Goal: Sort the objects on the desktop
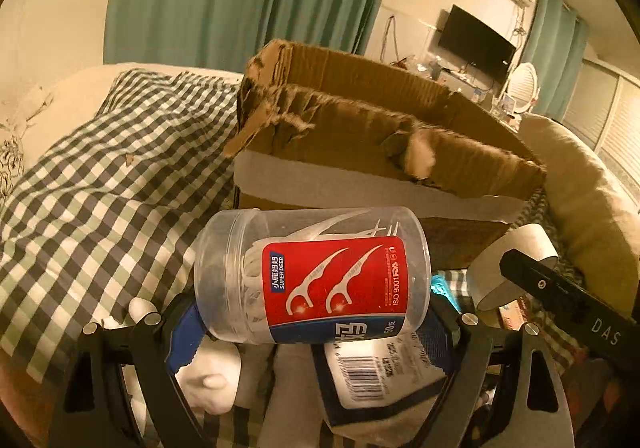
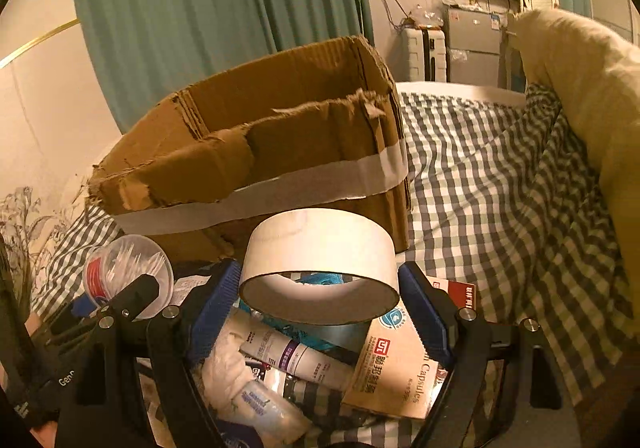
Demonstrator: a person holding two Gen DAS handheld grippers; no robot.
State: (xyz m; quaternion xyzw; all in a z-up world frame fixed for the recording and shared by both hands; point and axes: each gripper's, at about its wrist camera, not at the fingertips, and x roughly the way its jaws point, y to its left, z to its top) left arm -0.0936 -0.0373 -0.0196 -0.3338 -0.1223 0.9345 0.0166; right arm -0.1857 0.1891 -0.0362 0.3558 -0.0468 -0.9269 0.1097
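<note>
Behind both held items, torn cardboard box [image 2: 256,152], checked bedspread [image 2: 480,176], cream pillow [image 2: 592,88].

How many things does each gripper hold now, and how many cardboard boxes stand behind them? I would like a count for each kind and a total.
Floss pick jars, in the left gripper: 1
Tape rolls, in the right gripper: 1
Cardboard boxes: 1
Total: 3

Dim, warm yellowish light; strong fisheye warping, dark vignetted corners.
</note>
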